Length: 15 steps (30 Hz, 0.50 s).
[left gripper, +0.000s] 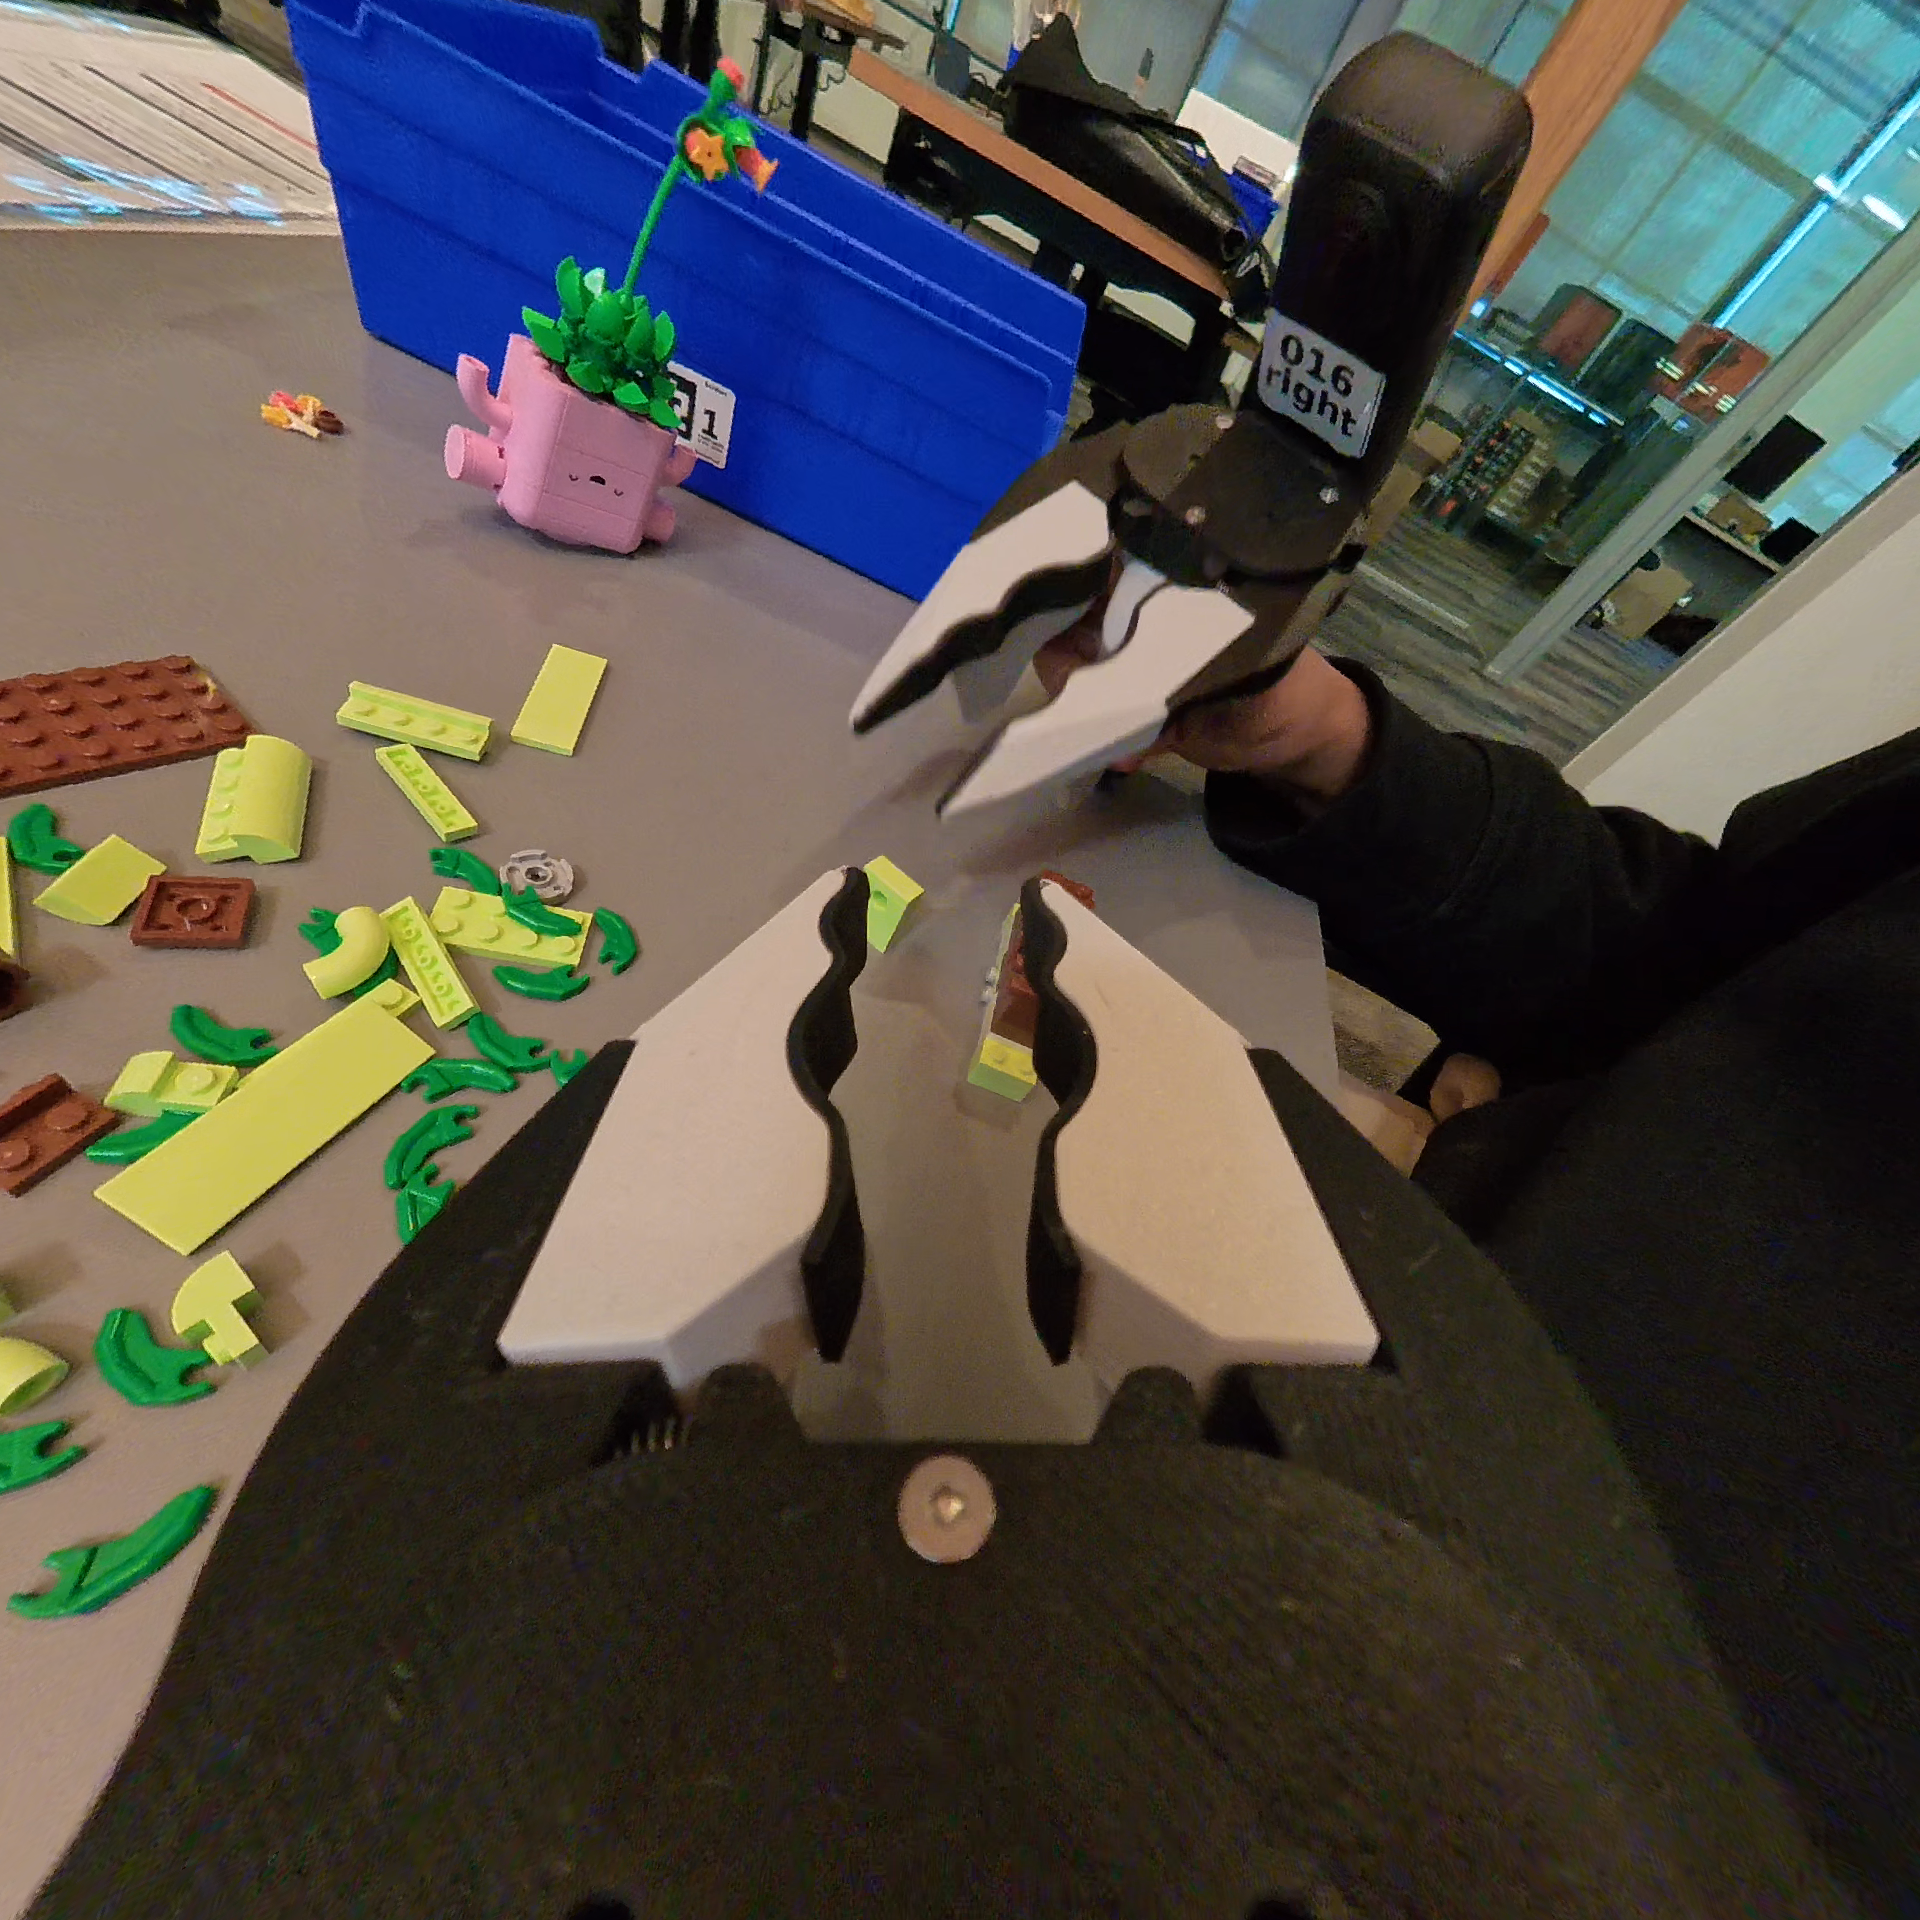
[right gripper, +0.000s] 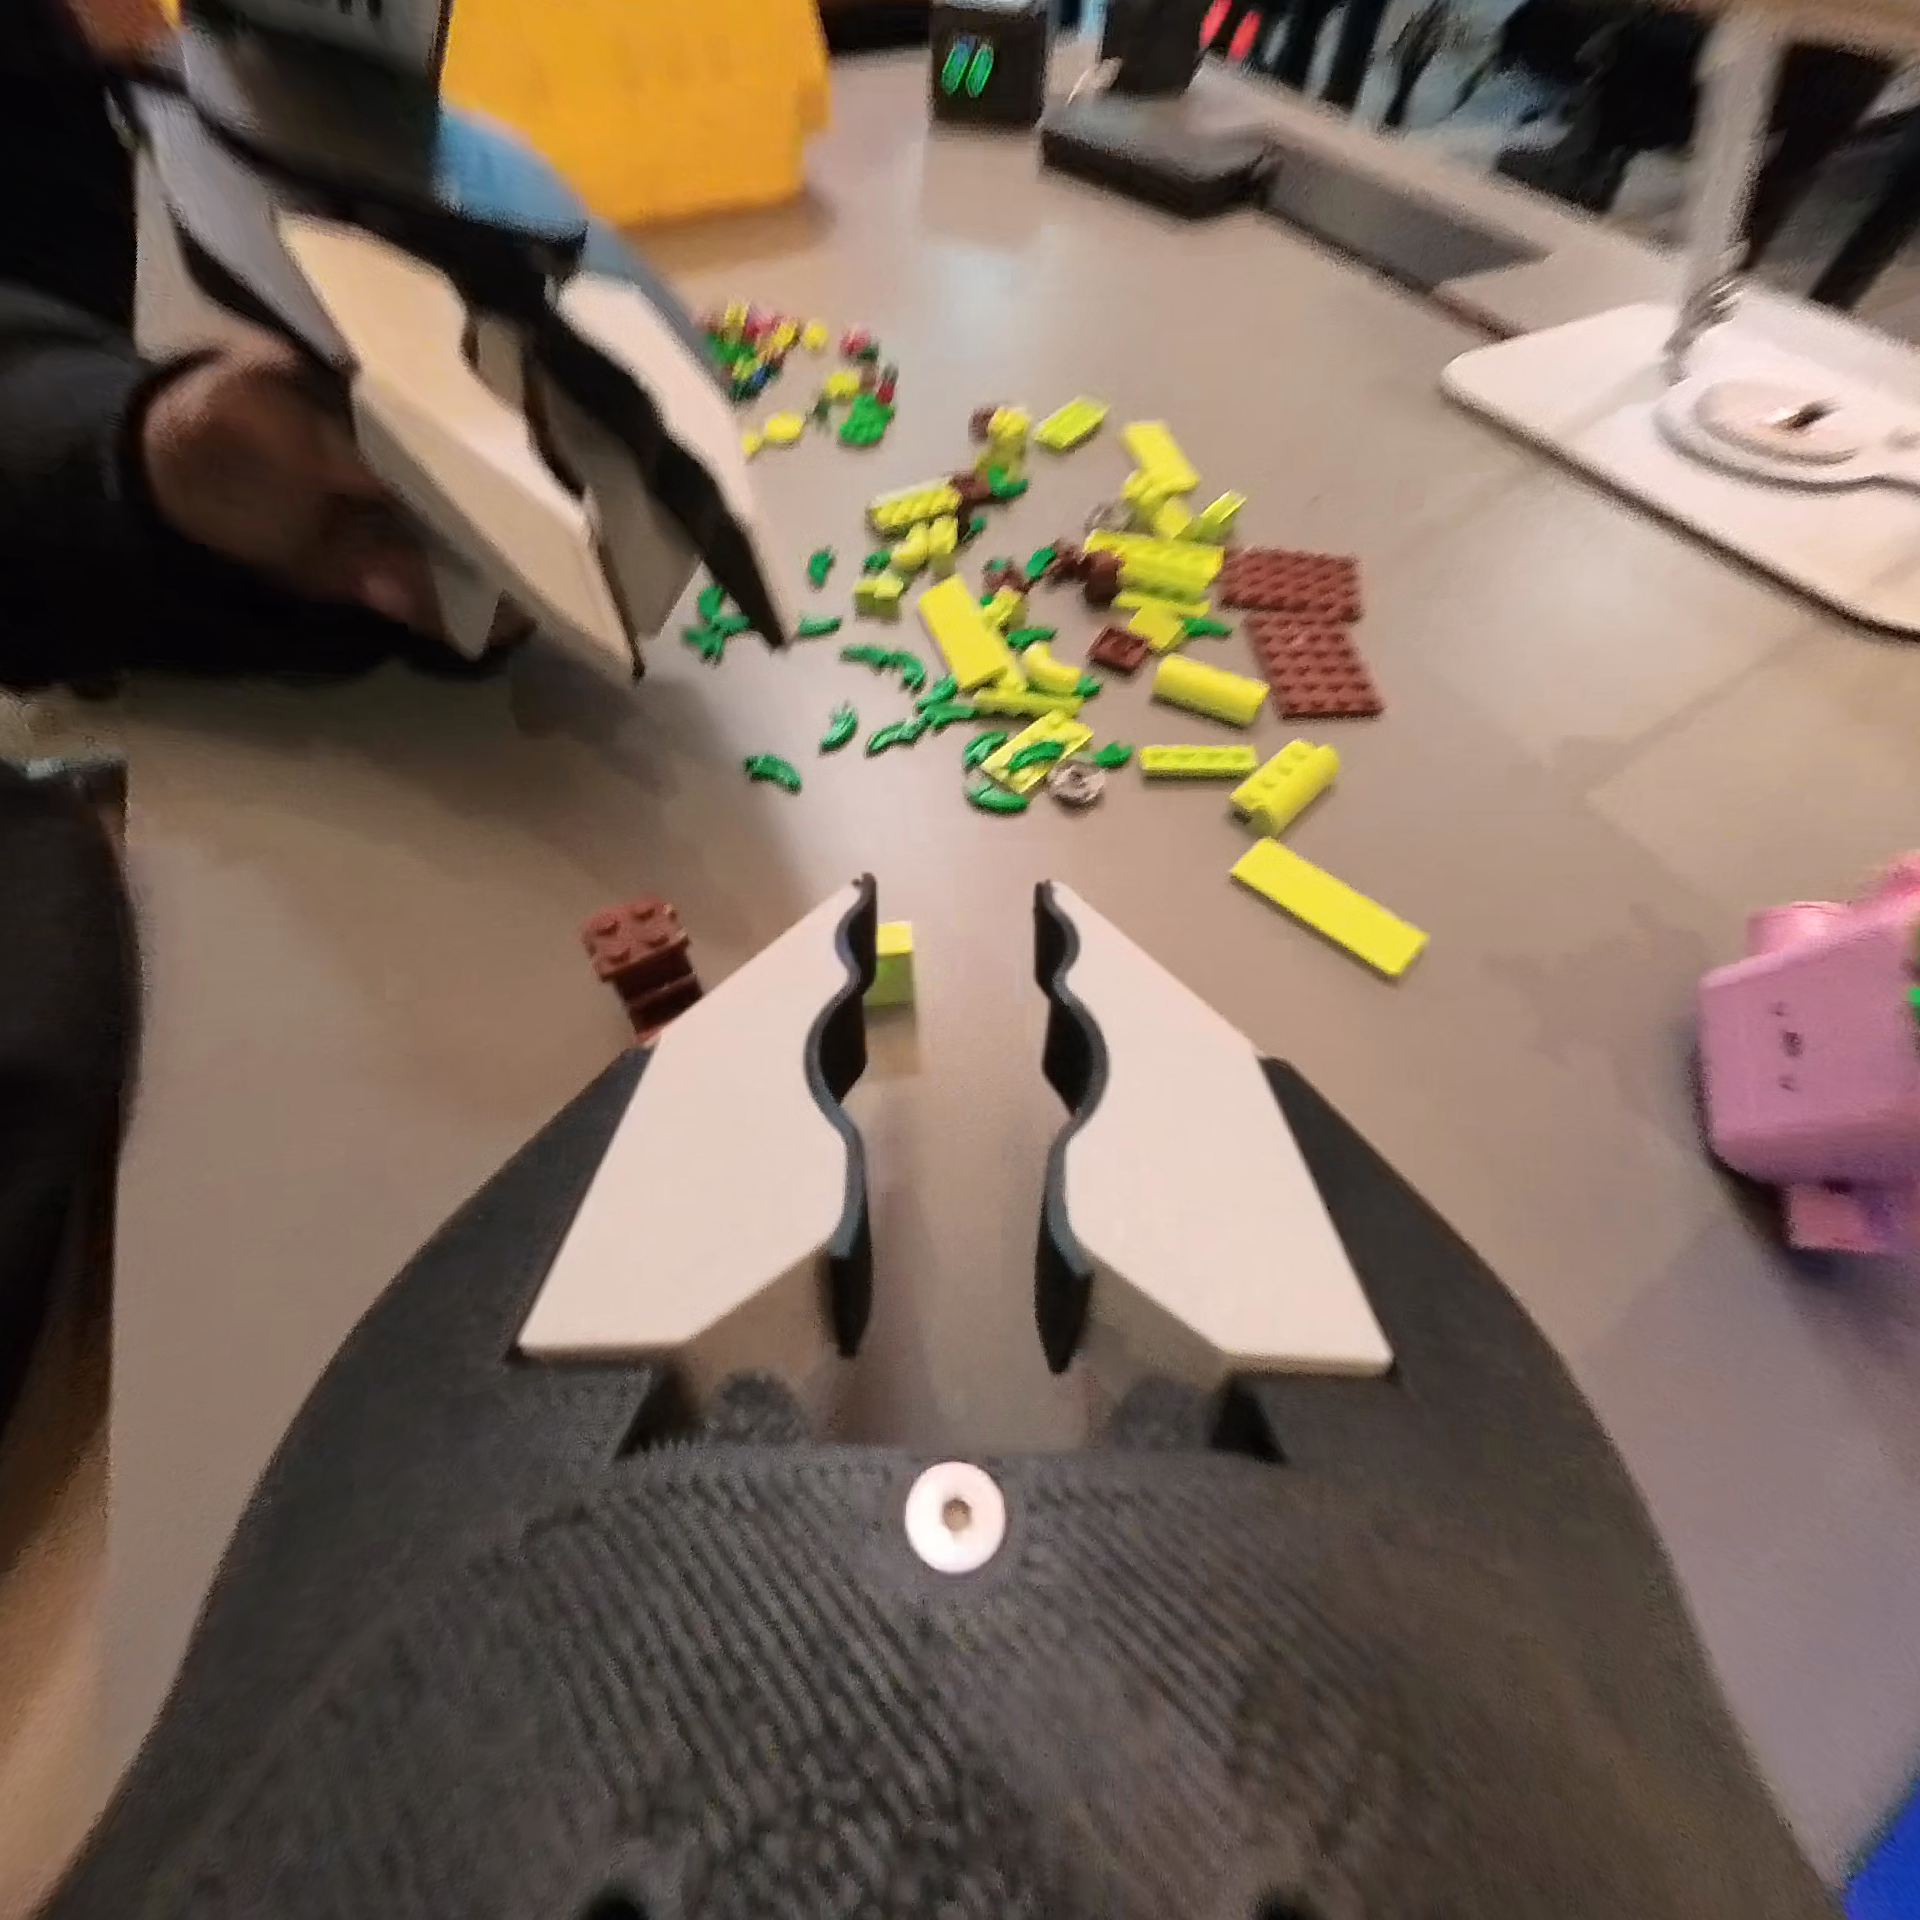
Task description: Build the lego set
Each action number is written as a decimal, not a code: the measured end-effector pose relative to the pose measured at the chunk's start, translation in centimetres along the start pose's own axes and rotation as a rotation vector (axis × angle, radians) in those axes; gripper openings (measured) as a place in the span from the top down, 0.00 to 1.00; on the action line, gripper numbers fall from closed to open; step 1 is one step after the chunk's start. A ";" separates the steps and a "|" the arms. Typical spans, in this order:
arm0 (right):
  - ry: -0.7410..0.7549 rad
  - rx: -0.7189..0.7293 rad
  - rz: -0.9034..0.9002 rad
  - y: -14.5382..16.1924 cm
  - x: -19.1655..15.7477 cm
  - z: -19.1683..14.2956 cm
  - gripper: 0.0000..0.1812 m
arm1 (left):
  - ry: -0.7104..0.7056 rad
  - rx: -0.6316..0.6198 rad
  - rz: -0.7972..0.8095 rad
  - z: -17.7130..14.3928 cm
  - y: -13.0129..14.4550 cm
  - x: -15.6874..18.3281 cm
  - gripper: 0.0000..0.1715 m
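Lego build barely begun: both grippers empty, most pieces loose.

Nearest, the left gripper (left gripper: 945,894) and right gripper (right gripper: 951,899) hover, jaws parted, holding nothing, above a small brown-and-lime stack (left gripper: 1013,1013) and lime brick (right gripper: 891,964). Beyond lies the unsorted pile (right gripper: 1049,623); farther, a finished pink pot (left gripper: 566,457).

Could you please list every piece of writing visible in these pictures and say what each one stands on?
I can't quote writing, so here is where it stands:
White label on the black body of the right gripper: legible print.
White tag on the blue bin: partly hidden by the pink pot.
Printed sheets: too small.
Right wrist view: nothing readable.
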State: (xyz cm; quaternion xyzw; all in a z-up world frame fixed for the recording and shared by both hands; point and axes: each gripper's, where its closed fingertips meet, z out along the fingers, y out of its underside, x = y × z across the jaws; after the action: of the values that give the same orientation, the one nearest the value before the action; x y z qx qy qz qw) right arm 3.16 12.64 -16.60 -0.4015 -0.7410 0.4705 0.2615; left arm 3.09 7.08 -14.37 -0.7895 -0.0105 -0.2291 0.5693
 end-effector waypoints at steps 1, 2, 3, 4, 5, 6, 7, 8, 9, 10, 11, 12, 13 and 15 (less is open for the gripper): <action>0.032 0.052 0.016 -0.6 0.5 -0.6 0.86 | -0.001 0.001 0.011 0.1 0.0 0.1 0.84; 0.071 0.105 0.030 -1.2 1.1 -1.2 0.89 | -0.002 -0.002 0.021 0.1 0.1 0.2 0.84; 0.114 0.161 0.039 -1.8 1.7 -2.0 0.93 | -0.008 -0.006 0.027 0.2 0.1 0.2 0.84; 0.155 0.213 0.044 -2.3 2.2 -2.7 0.96 | -0.011 -0.013 0.031 0.3 0.2 0.2 0.83; 0.182 0.255 0.048 -2.7 2.5 -3.3 0.98 | -0.010 -0.022 0.033 0.4 0.3 0.2 0.83; 0.192 0.284 0.051 -2.9 2.6 -3.7 0.99 | -0.010 -0.031 0.033 0.5 0.4 0.2 0.83; 0.193 0.299 0.055 -3.0 2.7 -3.9 0.99 | -0.008 -0.039 0.031 0.6 0.5 0.2 0.83; 0.188 0.303 0.059 -3.1 2.7 -4.0 0.99 | -0.005 -0.045 0.028 0.6 0.6 0.2 0.83; 0.182 0.300 0.062 -3.0 2.7 -3.9 0.98 | -0.006 -0.052 0.025 0.7 0.7 0.2 0.82; 0.177 0.294 0.062 -3.0 2.6 -3.8 0.98 | -0.008 -0.057 0.020 0.8 0.7 0.1 0.82; 0.173 0.288 0.060 -2.9 2.6 -3.8 0.97 | -0.011 -0.061 0.016 0.8 0.8 0.0 0.82; 0.171 0.283 0.056 -2.9 2.5 -3.7 0.97 | -0.012 -0.062 0.013 0.8 0.8 0.0 0.81; 0.171 0.281 0.051 -2.9 2.4 -3.6 0.97 | -0.012 -0.062 0.012 0.8 0.8 0.0 0.81; 0.172 0.276 0.042 -2.9 2.3 -3.6 0.97 | -0.014 -0.062 0.013 0.8 0.8 -0.1 0.80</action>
State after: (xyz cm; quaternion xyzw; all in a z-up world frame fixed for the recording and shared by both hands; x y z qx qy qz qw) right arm 3.63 15.68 -12.49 -0.4158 -0.6357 0.5372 0.3667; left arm 3.55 7.56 -15.31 -0.8084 -0.0022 -0.2202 0.5458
